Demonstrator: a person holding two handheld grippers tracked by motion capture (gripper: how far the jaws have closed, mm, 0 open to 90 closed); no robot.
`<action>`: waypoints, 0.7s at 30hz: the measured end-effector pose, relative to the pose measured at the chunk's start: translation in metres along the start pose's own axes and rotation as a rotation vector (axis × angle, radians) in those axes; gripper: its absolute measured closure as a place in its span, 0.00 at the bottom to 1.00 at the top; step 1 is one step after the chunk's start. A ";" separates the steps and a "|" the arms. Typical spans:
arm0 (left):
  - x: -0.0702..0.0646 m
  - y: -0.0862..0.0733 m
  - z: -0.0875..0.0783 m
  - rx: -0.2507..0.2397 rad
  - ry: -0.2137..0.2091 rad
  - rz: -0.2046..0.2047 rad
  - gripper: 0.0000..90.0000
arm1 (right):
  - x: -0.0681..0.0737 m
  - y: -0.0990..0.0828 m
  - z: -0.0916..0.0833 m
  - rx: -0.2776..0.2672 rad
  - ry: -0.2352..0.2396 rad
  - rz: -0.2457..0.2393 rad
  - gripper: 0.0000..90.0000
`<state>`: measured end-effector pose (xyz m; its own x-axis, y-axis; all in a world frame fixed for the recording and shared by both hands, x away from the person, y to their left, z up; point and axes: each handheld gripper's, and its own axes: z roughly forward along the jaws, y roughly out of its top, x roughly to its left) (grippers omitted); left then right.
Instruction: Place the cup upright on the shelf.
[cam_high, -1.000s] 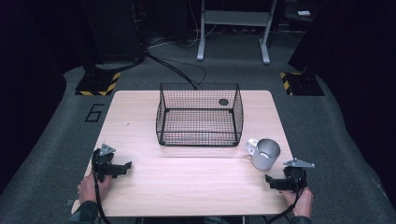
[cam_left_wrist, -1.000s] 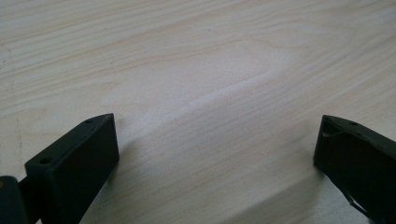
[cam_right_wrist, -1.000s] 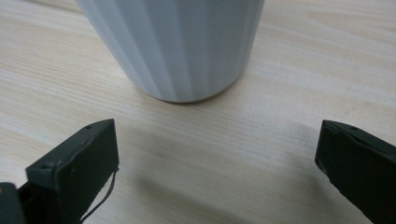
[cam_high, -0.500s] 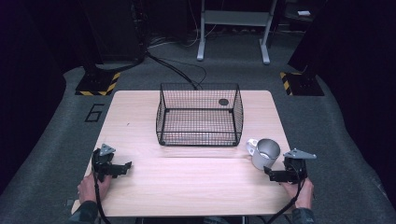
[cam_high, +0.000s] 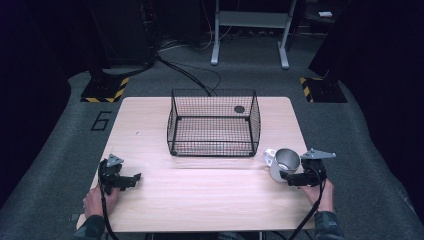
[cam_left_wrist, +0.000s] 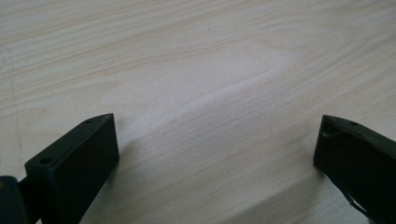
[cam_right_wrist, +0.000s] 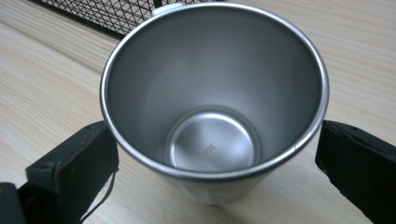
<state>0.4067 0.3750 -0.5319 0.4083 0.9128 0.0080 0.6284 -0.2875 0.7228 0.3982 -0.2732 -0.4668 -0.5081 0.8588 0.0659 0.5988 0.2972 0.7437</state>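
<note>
A steel cup (cam_high: 284, 161) with a white handle on its left side stands on the wooden table (cam_high: 200, 200), just right of the wire basket's front corner. My right gripper (cam_high: 287, 176) is open, and in the right gripper view its jaws flank the cup (cam_right_wrist: 210, 93), one on each side, with small gaps. The cup's inside is bare metal. My left gripper (cam_high: 134, 179) rests open near the table's front left. In the left gripper view, the left gripper (cam_left_wrist: 217, 133) has nothing but bare wood between its jaws.
A black wire basket (cam_high: 215, 148) stands at the middle back of the table, with a small dark round piece (cam_high: 239, 109) at its far right. Its mesh (cam_right_wrist: 107, 14) shows just behind the cup. Dark floor, cables and stands surround the table.
My right gripper has moved forward and left, up to the cup, so that its jaws now sit on either side of it. The left gripper has stayed put.
</note>
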 end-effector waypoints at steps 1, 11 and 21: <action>0.000 0.000 0.000 0.000 0.000 0.000 0.00 | 0.000 0.000 0.000 0.000 0.000 0.000 0.00; 0.000 0.000 0.000 0.000 0.000 0.000 0.00 | -0.002 0.015 0.006 0.025 0.029 -0.068 0.00; 0.000 0.000 0.000 0.000 0.000 0.000 0.00 | 0.000 0.024 0.018 0.085 0.014 -0.112 0.00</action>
<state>0.4067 0.3750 -0.5319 0.4082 0.9129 0.0082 0.6285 -0.2875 0.7227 0.4237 -0.2588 -0.4615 -0.5830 0.8124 -0.0048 0.5879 0.4260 0.6877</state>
